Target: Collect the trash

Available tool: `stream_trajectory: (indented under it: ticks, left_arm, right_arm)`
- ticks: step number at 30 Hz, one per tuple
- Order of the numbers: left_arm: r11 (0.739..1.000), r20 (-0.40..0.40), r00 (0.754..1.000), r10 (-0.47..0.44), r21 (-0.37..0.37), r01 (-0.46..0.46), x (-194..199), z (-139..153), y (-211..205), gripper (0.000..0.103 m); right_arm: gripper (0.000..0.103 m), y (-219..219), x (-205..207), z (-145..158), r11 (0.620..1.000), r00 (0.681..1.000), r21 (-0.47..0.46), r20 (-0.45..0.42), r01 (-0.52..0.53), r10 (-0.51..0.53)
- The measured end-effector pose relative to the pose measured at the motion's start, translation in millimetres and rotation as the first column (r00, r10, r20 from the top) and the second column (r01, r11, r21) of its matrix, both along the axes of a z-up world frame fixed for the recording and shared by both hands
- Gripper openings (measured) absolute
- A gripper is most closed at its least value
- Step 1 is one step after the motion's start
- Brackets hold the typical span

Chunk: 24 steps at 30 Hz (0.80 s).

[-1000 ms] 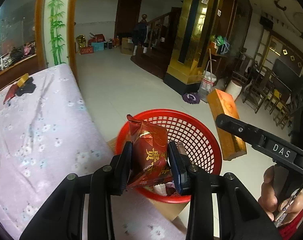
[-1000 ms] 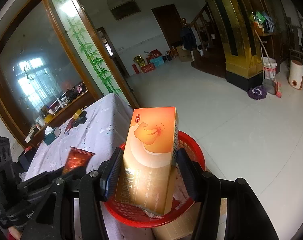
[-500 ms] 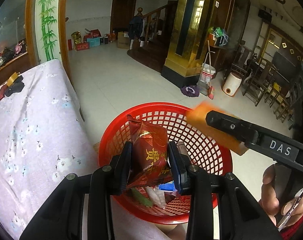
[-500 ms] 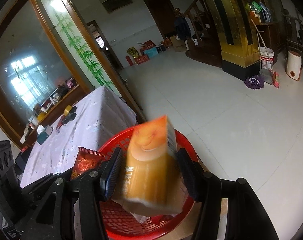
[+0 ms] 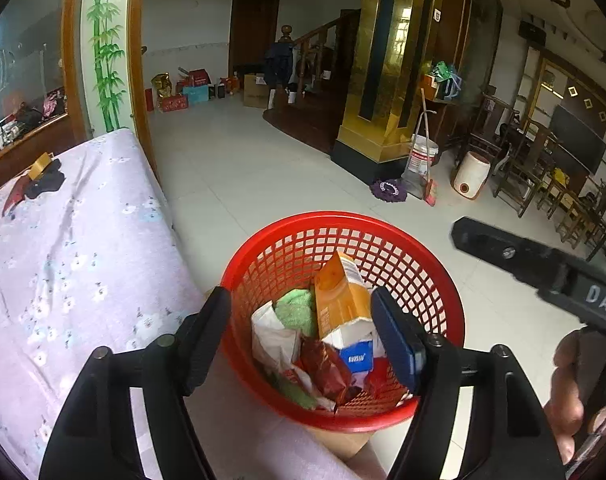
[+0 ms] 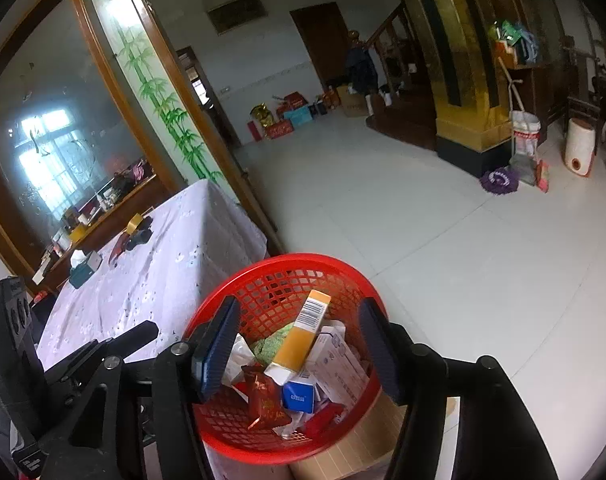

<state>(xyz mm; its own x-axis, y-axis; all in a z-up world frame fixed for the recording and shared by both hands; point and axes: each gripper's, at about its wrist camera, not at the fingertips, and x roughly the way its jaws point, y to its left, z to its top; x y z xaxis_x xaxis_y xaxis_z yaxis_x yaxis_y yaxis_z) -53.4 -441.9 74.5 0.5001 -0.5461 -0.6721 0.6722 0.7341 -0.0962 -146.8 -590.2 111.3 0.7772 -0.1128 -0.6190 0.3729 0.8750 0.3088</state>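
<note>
A red mesh basket (image 5: 439,280) (image 6: 279,276) stands beside the table's corner, on a cardboard box. Inside lie an orange carton (image 5: 339,296) (image 6: 301,340), a dark red snack wrapper (image 5: 327,368) (image 6: 265,398), a small blue box (image 5: 357,356) (image 6: 297,396), a green cloth and white packaging. My left gripper (image 5: 303,336) is open and empty just above the basket. My right gripper (image 6: 299,348) is open and empty over it too; its arm shows at the right of the left wrist view (image 5: 543,264).
A table with a lilac flowered cloth (image 5: 63,248) (image 6: 163,256) lies to the left, with a tape roll and dark items (image 5: 43,176) at its far end. White tiled floor (image 5: 271,176) stretches ahead. A mop, bucket and gold pillar (image 5: 387,100) stand at the right.
My left gripper opened and the red wrapper dropped into the basket. My right gripper opened and the orange carton fell in. Both grippers now hover empty.
</note>
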Motion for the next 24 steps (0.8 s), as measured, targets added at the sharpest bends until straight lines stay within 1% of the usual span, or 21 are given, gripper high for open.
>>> stream_trajectory:
  ticks: [3,4,5,6,7,9,11,12,14,17,21,24]
  left_arm:
    - [1.0,0.028,0.999,0.031,-0.005,-0.031,-9,7,14,0.079]
    - [0.999,0.036,0.999,0.038,-0.005,-0.038,-12,10,18,0.08]
    - [0.999,0.049,0.998,0.05,-0.004,-0.05,-15,13,26,0.084]
    - [0.998,0.076,0.995,0.07,-0.007,-0.07,-22,17,37,0.086]
    - [0.996,0.093,0.992,0.084,-0.01,-0.083,-24,20,43,0.087]
    - [0.993,0.141,0.983,0.115,-0.017,-0.114,-38,28,65,0.092]
    - [0.991,0.183,0.974,0.134,-0.016,-0.134,-50,32,82,0.095]
    - [0.988,0.214,0.965,0.153,-0.009,-0.155,-59,32,95,0.096]
    - [0.983,0.234,0.956,0.177,0.007,-0.184,-71,30,114,0.098]
    - [0.97,0.244,0.943,0.227,0.033,-0.242,-85,22,137,0.098]
    - [0.943,0.264,0.915,0.305,0.052,-0.329,-101,11,158,0.098]
    - [0.927,0.272,0.897,0.348,0.045,-0.374,-111,9,170,0.098]
  right_arm:
    - [0.074,6,-9,8,0.999,1.0,-0.04,-0.002,0.031,-0.032]
    - [0.076,10,-13,11,0.996,0.999,-0.069,-0.005,0.053,-0.053]
    - [0.081,15,-18,15,0.992,0.997,-0.099,-0.008,0.077,-0.078]
    - [0.085,20,-24,18,0.985,0.993,-0.132,-0.013,0.116,-0.118]
    - [0.086,23,-29,20,0.978,0.989,-0.153,-0.013,0.141,-0.144]
    - [0.094,38,-39,24,0.963,0.984,-0.204,-0.006,0.174,-0.179]
    - [0.095,55,-51,25,0.942,0.975,-0.258,0.003,0.214,-0.221]
    - [0.096,66,-58,24,0.936,0.974,-0.275,0.011,0.22,-0.226]
    - [0.099,82,-66,23,0.926,0.973,-0.307,0.013,0.222,-0.229]
    - [0.102,109,-81,18,0.888,0.966,-0.387,0.03,0.248,-0.257]
    - [0.103,141,-94,13,0.846,0.969,-0.477,0.057,0.237,-0.239]
    - [0.103,161,-96,8,0.84,0.981,-0.51,0.046,0.186,-0.189]
